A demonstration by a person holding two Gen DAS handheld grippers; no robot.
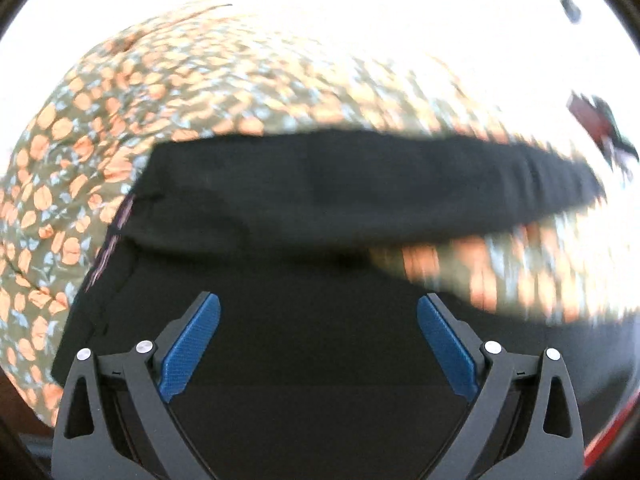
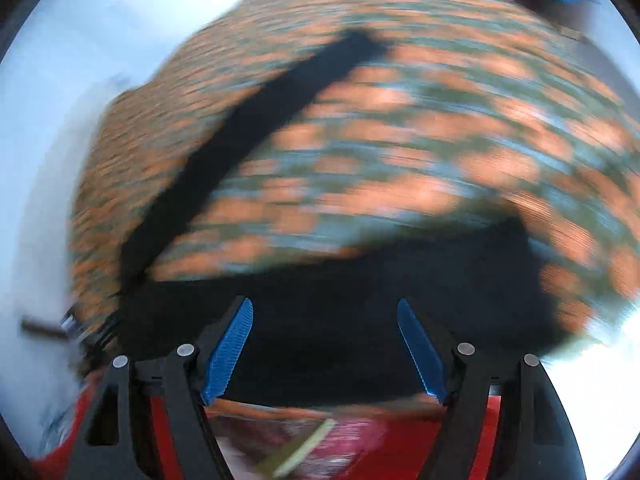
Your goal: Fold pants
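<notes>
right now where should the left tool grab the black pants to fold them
Probably the squared end of the black pants leg lying across the floral cloth. Come from the cloth side: that edge lies flat and exposed, and the left tool is open.

The right wrist view is smeared throughout; the orange-and-green floral cloth (image 2: 400,140) reads as streaks, and the black fabric pants (image 2: 340,320) lose their edges; right of the pants in the left view, a small dark red object (image 1: 596,124) is too blurred to identify.
</notes>
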